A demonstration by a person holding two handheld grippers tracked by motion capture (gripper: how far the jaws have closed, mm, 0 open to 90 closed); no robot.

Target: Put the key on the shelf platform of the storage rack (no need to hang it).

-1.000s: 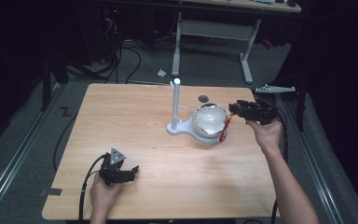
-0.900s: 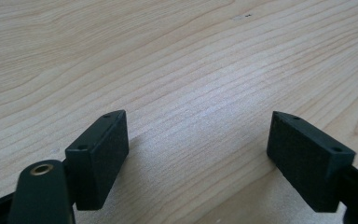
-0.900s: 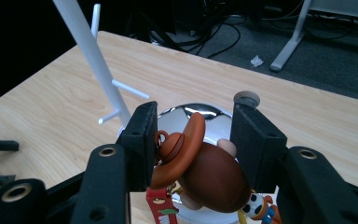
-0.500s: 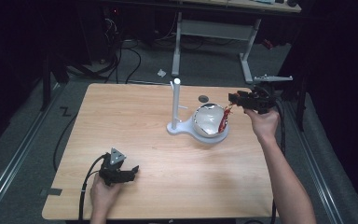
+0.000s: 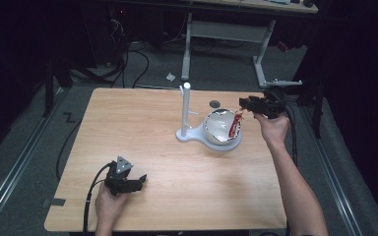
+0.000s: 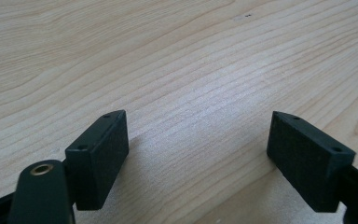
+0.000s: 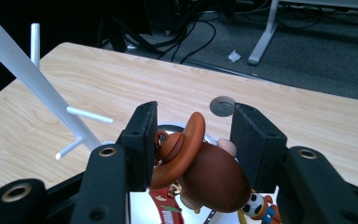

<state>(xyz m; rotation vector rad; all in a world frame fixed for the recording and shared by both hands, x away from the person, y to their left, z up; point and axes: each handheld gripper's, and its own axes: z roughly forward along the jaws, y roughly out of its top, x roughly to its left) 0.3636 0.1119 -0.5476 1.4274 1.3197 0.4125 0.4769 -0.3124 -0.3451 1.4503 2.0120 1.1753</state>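
Your right gripper has its fingers closed around a brown toy figure, a rounded brown body with an orange-brown curved piece on top. One pad presses the figure's side with the small metal ring; the other pad sits against the opposite flank. Below the pads a red strap or tag with white lettering hangs from the figure, and a small blue-and-orange charm shows just beside the far pad's underside.

From the high view, your right gripper is held in the air just past the rim of the silver bowl, and the red strap dangles from the fingertips down into the bowl. The bowl sits on the white base of a stand, whose upright post rises to the side of your fingers; in the right gripper view that post slants up beyond the near pad, with short pegs branching from it. A small grey disc lies on the wooden table straight ahead of the fingertips.

Your left gripper has its fingers spread wide with nothing between them, only bare wood grain ahead and below. In the high view it rests low over the near part of the table, well apart from the bowl and stand, held in your left hand.
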